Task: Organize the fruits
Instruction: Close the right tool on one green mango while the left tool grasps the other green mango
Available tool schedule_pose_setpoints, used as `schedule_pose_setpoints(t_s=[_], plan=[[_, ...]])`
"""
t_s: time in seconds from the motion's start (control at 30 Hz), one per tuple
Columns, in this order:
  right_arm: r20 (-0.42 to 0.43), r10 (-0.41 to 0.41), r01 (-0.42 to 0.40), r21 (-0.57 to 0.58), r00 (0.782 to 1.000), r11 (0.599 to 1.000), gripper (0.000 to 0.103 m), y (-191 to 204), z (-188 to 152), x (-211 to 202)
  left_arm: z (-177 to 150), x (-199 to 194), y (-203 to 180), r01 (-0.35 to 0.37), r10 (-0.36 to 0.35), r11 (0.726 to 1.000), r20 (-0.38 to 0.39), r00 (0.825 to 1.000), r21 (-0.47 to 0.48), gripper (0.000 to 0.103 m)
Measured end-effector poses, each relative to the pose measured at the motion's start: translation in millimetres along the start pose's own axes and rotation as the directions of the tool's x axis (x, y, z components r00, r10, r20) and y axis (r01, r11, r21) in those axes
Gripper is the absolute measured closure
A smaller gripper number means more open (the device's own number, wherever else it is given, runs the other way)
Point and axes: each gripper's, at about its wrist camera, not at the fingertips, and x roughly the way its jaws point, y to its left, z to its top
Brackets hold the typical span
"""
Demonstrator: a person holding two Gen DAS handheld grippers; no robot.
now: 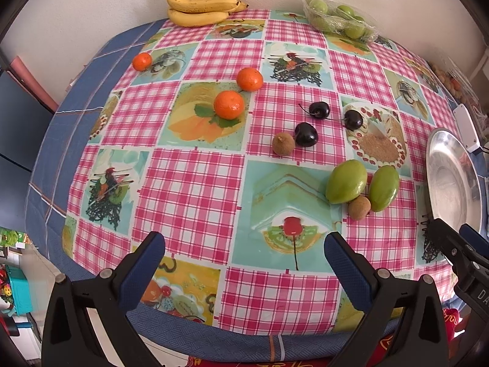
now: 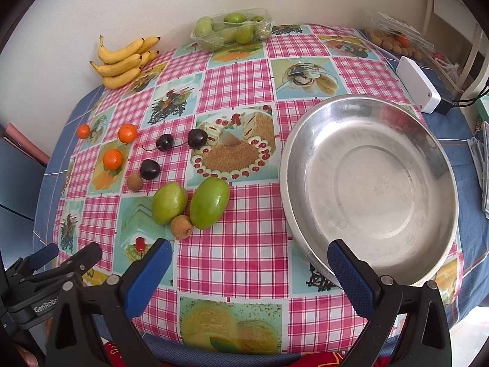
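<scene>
Loose fruit lies on the checked tablecloth: three mandarins (image 1: 229, 104) (image 2: 112, 159), three dark cherries (image 1: 306, 134) (image 2: 149, 169), two green fruits (image 1: 346, 181) (image 2: 209, 203) and two small brown fruits (image 1: 359, 207) (image 2: 181, 227). A steel bowl (image 2: 369, 180) (image 1: 452, 177) stands empty at the right. My left gripper (image 1: 244, 246) hovers open over the near table edge, well short of the fruit. My right gripper (image 2: 249, 252) is open too, between the green fruits and the bowl's near rim.
A bunch of bananas (image 1: 203, 1) (image 2: 123, 59) and a clear tub of green fruit (image 1: 339, 15) (image 2: 232, 29) stand at the back by the wall. A white box (image 2: 418, 84) and a nut pack (image 2: 397, 41) lie right of the bowl.
</scene>
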Motion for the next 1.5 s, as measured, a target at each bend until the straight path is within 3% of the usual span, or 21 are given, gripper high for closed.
schedule_pose_setpoints(t_s=[0.27,0.3,0.4,0.47,0.53,0.6,0.67,0.73,0.8,0.87,1.0,1.13,1.5], plan=[[-0.008,0.012,-0.012,0.019,1.0,1.0,0.0,-4,0,6,2,2,0,0.079,-0.078,0.997,-0.03,0.996,0.021,0.0],[-0.013,0.022,-0.021,0.023,1.0,0.999,0.0,-4,1,6,3,2,0,0.12,-0.119,0.992,-0.044,0.992,0.026,0.0],[-0.035,0.071,-0.07,0.041,0.997,0.997,0.0,-1,7,7,9,4,-4,0.143,-0.142,0.988,-0.03,0.989,0.052,0.0],[-0.032,0.099,-0.097,0.043,0.995,0.994,0.0,2,11,8,15,6,-3,0.182,-0.177,0.982,-0.086,0.98,0.046,0.0],[-0.023,0.084,-0.083,0.024,0.996,0.996,0.0,7,13,11,22,8,0,0.188,-0.184,0.982,-0.106,0.977,0.03,0.0],[-0.019,0.059,-0.059,0.0,0.998,0.998,0.002,13,16,14,31,7,2,0.147,-0.144,0.989,-0.083,0.986,0.027,0.0],[-0.035,0.043,-0.043,-0.015,0.998,0.999,0.011,18,19,20,36,6,4,0.143,-0.142,0.99,-0.083,0.986,0.017,0.0],[-0.063,0.041,-0.042,-0.013,0.997,0.999,0.02,23,21,29,44,9,5,0.182,-0.183,0.983,-0.112,0.977,-0.013,0.001],[-0.114,0.006,-0.007,-0.014,0.993,1.0,0.022,24,23,38,49,13,-1,0.193,-0.194,0.981,-0.112,0.975,-0.021,0.008],[-0.15,-0.001,0.001,0.002,0.989,1.0,0.033,23,25,46,50,18,-10,0.21,-0.211,0.977,-0.122,0.97,-0.019,0.01],[-0.163,0.0,0.005,0.031,0.987,1.0,0.046,21,30,55,58,34,-30,0.264,-0.27,0.963,-0.168,0.948,-0.059,0.018],[-0.163,0.037,-0.033,0.029,0.986,0.999,0.046,24,30,66,61,47,-42,0.288,-0.302,0.953,-0.204,0.931,-0.097,0.019],[-0.193,0.019,-0.017,0.015,0.981,1.0,0.051,34,36,89,68,73,-60,0.317,-0.369,0.921,-0.243,0.897,-0.226,0.041]])
